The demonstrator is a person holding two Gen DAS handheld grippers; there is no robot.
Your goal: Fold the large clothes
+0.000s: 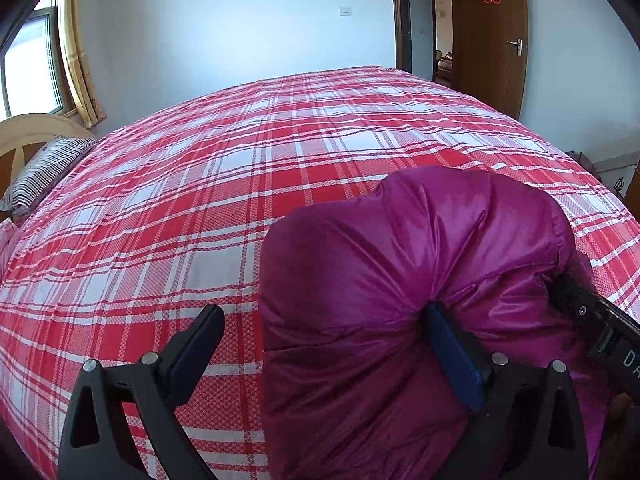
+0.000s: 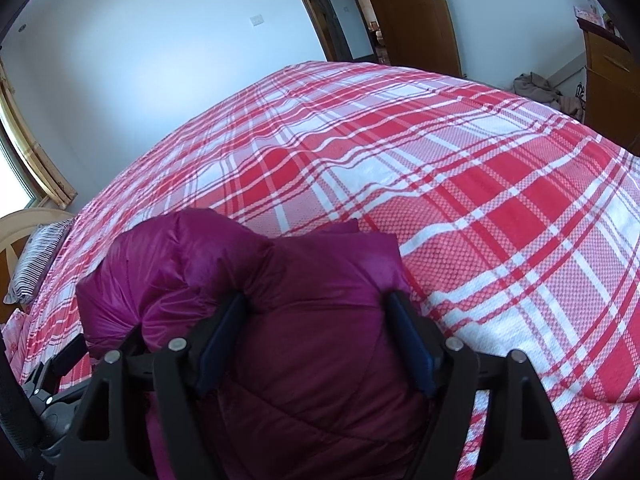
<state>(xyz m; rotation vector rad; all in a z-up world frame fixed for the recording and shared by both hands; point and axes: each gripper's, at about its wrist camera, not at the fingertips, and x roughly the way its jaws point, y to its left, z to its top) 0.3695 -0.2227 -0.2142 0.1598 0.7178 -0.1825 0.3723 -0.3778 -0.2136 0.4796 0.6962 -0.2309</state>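
A puffy magenta jacket (image 1: 420, 264) lies bunched into a thick bundle on the near side of the bed. My left gripper (image 1: 326, 316) is open wide. Its right finger (image 1: 452, 344) rests against the jacket's side, and its left finger (image 1: 200, 340) hangs free over the sheet. In the right wrist view the same jacket (image 2: 312, 360) bulges up between the fingers of my right gripper (image 2: 314, 304). Both pads press into the padding, so the gripper is shut on the bundle at a wide spread. The black body of the right gripper shows at the right edge of the left wrist view.
A red and white plaid sheet (image 1: 248, 168) covers the big bed. A striped pillow (image 1: 40, 176) and a cream headboard (image 1: 28, 132) sit at the left, under a curtained window. At the far right stand a wooden door (image 1: 492, 40), a cabinet (image 2: 608, 80) and a heap of clothes (image 2: 536, 88).
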